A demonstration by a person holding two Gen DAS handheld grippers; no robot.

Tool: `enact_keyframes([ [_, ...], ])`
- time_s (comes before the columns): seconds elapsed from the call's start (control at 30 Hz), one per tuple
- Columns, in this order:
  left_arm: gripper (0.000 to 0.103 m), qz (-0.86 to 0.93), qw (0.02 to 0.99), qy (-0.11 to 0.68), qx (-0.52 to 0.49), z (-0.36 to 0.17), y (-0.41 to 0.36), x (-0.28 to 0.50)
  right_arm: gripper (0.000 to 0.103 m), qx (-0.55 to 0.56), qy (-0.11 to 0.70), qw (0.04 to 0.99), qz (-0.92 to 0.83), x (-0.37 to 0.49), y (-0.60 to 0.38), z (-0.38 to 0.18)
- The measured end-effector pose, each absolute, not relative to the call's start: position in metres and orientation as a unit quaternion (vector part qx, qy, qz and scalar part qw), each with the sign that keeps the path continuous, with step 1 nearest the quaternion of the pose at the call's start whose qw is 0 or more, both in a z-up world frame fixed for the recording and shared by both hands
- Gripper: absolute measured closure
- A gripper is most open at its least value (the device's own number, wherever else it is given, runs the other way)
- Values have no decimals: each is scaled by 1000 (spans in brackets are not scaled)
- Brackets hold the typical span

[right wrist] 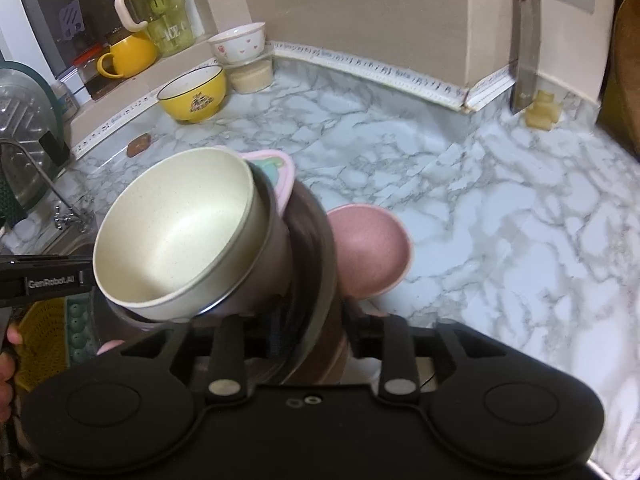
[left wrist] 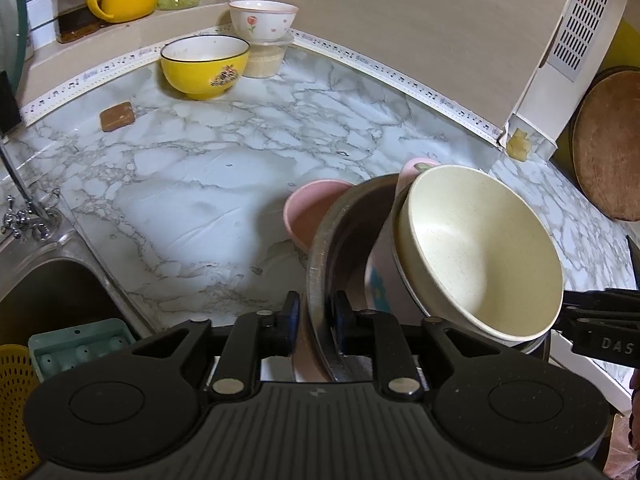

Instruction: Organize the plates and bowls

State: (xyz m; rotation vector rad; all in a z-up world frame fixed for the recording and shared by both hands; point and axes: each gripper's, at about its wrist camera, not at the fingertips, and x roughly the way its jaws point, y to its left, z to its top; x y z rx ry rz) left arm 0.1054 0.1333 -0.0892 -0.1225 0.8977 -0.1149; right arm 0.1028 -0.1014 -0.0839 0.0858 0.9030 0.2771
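While both grippers pinch the steel bowl's rim [left wrist: 320, 264] above the marble counter [left wrist: 208, 184] — left gripper [left wrist: 314, 312], right gripper [right wrist: 312, 320] — I judge the nested stack top-heavy, slippery; the cream bowl [left wrist: 480, 252] seems loose.

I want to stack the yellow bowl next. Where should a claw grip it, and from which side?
Grip the rim of the yellow bowl, one finger inside and one outside the wall. It stands upright and open, so come from above on its front side, towards the open countertop. Behind it, the container under the white flowered bowl stands close, which probably leaves less room there.
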Motion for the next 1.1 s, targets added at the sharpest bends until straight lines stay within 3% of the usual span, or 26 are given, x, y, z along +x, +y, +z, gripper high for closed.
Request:
enact_keyframes([
  [0.17, 46, -42, 906, 416, -66, -82, 142, 98, 53, 47, 427, 893, 134, 99, -108, -79],
  [0.43, 45, -27, 912, 404, -66, -66, 141, 84, 37, 43, 401, 903, 148, 87, -111, -61],
  [0.53, 40, -19, 916, 396, -65, -60, 135, 77, 19, 40, 384, 909, 158, 80, -114, -54],
  [0.7, 36, -10, 925, 375, -58, -48, 119, 59, 9, 27, 349, 919, 183, 64, -118, -38],
  [0.77, 27, -7, 929, 365, -54, -43, 113, 50, 5, 20, 331, 924, 191, 56, -119, -31],
  [1.0, 17, -18, 941, 334, -53, -27, 86, 18, 0, 16, 285, 934, 213, 28, -130, -15],
  [1.07, 3, -24, 943, 327, -56, -23, 80, 8, 0, 20, 278, 936, 214, 22, -136, -12],
  [1.1, 0, -25, 944, 323, -59, -22, 76, 4, 0, 21, 276, 937, 213, 18, -139, -11],
])
